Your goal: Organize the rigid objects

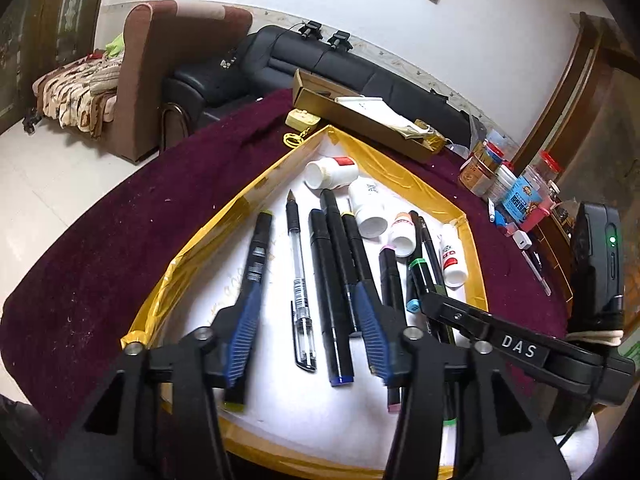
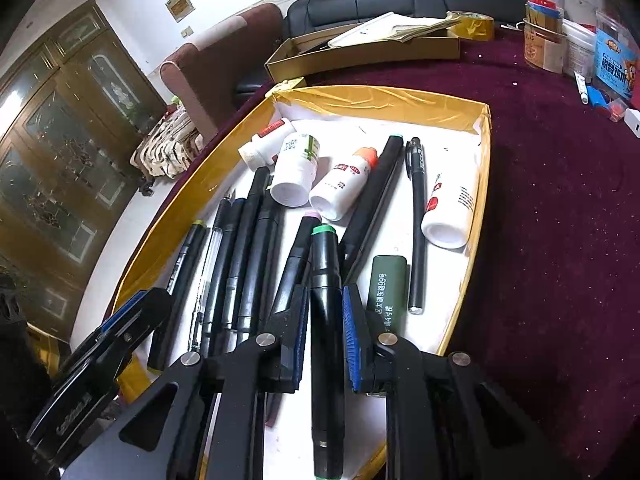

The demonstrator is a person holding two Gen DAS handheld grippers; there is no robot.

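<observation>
A gold-edged tray [image 1: 224, 220] with a white floor holds a row of black markers and pens and several white bottles. My left gripper [image 1: 308, 312] is open and empty, low over the clear pen [image 1: 301, 280] and a black marker [image 1: 330, 292]. My right gripper [image 2: 326, 300] is shut on a green-capped black marker [image 2: 326, 320], lying along its fingers above the tray [image 2: 482, 168]. The right gripper also shows in the left wrist view [image 1: 434, 300], over the green-capped marker [image 1: 420, 270]. White bottles [image 2: 294, 168] lie at the tray's far end.
A dark green flat case [image 2: 386, 290] and a black pen [image 2: 418, 224] lie right of my right gripper. A maroon cloth [image 1: 120, 220] covers the table. A cardboard box [image 1: 360, 120] with papers stands behind the tray. Jars and packets [image 1: 504, 176] crowd the far right.
</observation>
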